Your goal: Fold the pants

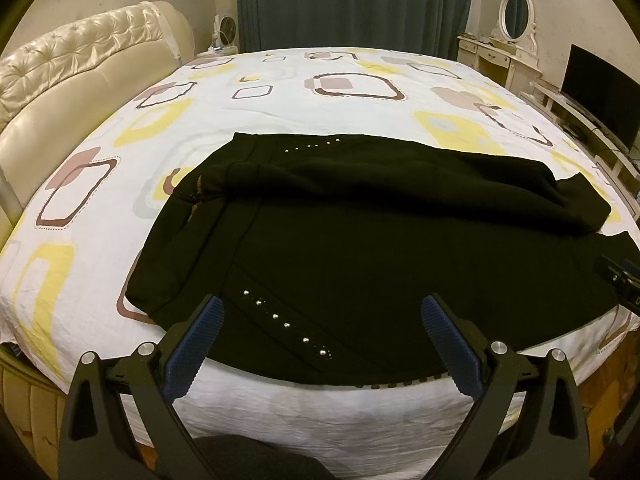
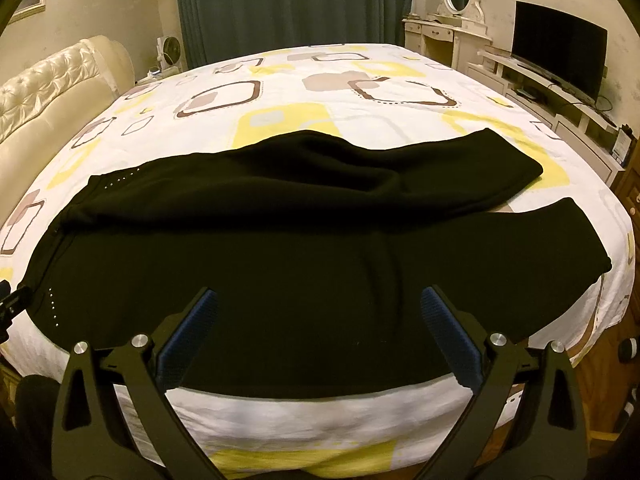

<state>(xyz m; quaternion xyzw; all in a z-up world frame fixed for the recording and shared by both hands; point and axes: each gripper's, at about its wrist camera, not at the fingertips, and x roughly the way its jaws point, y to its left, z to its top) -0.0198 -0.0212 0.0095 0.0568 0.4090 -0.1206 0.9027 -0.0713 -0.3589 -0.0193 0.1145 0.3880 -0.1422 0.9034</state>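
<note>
Pre-grasp step: black pants lie spread across the bed, left claw and right claw both spread, empty, next pinching the near edge.

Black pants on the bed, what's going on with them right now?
A person holds two grippers over black pants spread across a patterned bed sheet. The legs lie side by side, not yet folded. The left gripper hovers open near the studded waist end, the right gripper open over the nearer leg. Neither is gripping the fabric.
</note>
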